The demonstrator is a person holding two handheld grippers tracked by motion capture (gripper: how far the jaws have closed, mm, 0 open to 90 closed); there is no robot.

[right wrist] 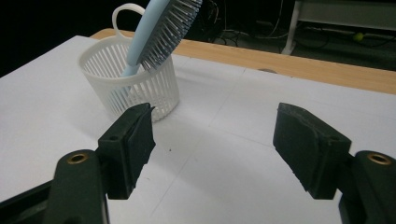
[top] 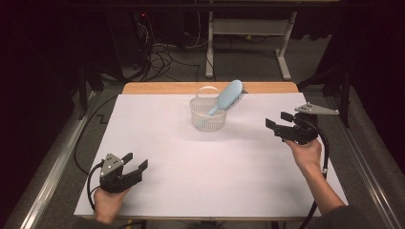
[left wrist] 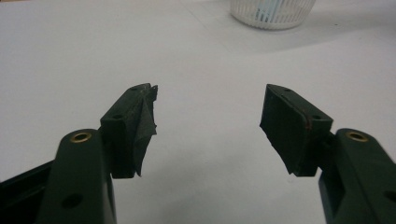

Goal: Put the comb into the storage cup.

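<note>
One blue hairbrush (top: 228,96) stands handle-down in one white basket (top: 207,119) (no readable writing) at the table's (top: 191,162) far middle. Left gripper (top: 134,161) and right gripper (top: 278,120) both gape, holding nothing.

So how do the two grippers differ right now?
The left gripper is near the table's front edge, far from the basket; the right gripper is further back, beside the basket. The left points up-right across the table, the right points left toward the hairbrush. Both are open and hold nothing.
</note>
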